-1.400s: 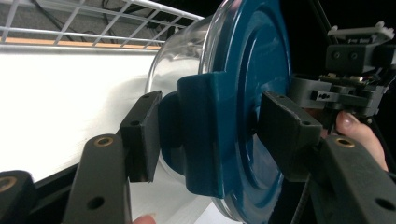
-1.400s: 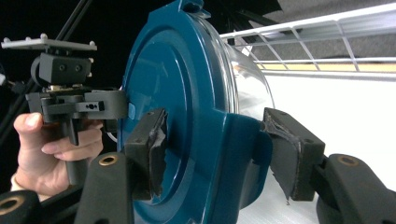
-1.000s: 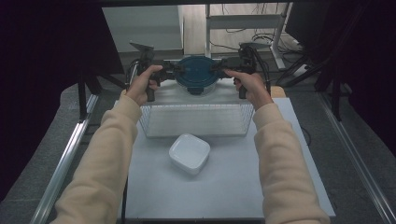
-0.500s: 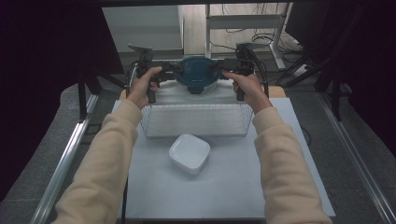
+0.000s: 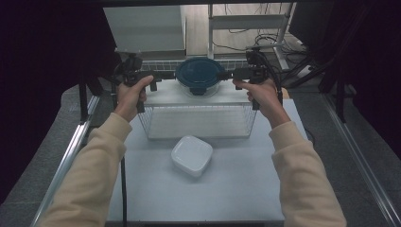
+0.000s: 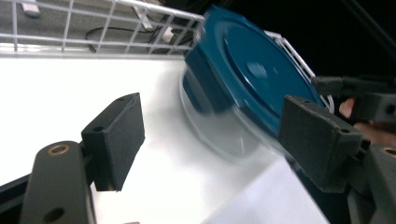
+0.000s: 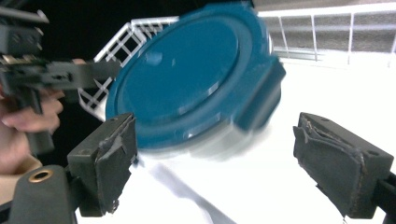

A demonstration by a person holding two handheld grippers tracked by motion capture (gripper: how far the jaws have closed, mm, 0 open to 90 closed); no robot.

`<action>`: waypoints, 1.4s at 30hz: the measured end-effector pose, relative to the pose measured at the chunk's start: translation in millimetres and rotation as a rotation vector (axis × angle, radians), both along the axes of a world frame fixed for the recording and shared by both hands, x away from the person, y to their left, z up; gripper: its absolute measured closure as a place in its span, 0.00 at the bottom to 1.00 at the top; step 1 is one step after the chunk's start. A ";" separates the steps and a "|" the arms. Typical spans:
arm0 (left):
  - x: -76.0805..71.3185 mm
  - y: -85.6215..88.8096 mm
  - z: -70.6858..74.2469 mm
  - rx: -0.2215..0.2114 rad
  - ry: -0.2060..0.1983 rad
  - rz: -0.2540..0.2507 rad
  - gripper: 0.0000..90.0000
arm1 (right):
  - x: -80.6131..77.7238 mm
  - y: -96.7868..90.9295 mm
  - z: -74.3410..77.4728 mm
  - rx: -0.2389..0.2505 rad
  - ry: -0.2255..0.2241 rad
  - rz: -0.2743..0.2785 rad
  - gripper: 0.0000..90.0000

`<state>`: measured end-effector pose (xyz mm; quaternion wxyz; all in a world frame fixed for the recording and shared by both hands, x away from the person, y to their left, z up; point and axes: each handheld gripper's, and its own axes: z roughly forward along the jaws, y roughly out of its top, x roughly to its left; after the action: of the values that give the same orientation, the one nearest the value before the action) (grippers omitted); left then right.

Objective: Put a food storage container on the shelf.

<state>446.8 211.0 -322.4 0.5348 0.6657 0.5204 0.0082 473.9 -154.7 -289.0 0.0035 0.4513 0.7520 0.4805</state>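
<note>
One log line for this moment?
left gripper: just opened, empty | right gripper: just opened, empty | blue-lidded container: on wire rack

A white wire-mesh rack (image 5: 198,120) stands at the far half of the pale grey counter (image 5: 236,189), its flat white top shelf (image 5: 165,97) level and its mesh front facing the near edge. Just in front of the rack, near the middle of the counter, lies a white square plastic container with rounded corners (image 5: 192,155), turned a little askew. Beyond the counter are a grey box (image 5: 144,30), a light metal frame (image 5: 246,21) and loose dark cables (image 5: 265,40) on the floor.
</note>
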 end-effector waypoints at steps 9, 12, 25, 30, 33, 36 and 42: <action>-47.6 4.5 -10.0 0.127 -0.040 -0.072 0.27 | -38.0 -16.7 -11.3 -0.129 -0.036 0.041 0.17; -70.6 7.4 -22.2 0.131 -0.035 -0.131 0.27 | -58.1 -24.9 -23.0 -0.179 -0.041 0.075 0.18; -134.0 8.0 -73.8 0.237 -0.056 -0.164 0.30 | -118.1 -45.8 -76.8 -0.217 -0.067 0.081 0.20; -152.8 4.4 -99.2 0.278 -0.033 -0.176 0.30 | -138.7 -49.2 -99.2 -0.246 -0.061 0.104 0.22; -161.0 3.1 -113.8 0.298 -0.018 -0.181 0.30 | -148.8 -55.2 -108.7 -0.263 -0.058 0.094 0.23; -165.8 1.8 -123.3 0.319 -0.006 -0.175 0.30 | -156.9 -60.1 -118.7 -0.259 -0.038 0.096 0.23; -168.7 2.4 -136.3 0.333 0.025 -0.177 0.30 | -166.2 -61.2 -139.1 -0.250 -0.002 0.114 0.24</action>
<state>278.1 213.5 -458.6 0.4091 0.7882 0.4581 0.0390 307.7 -215.9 -428.2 0.0333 0.4034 0.8304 0.3828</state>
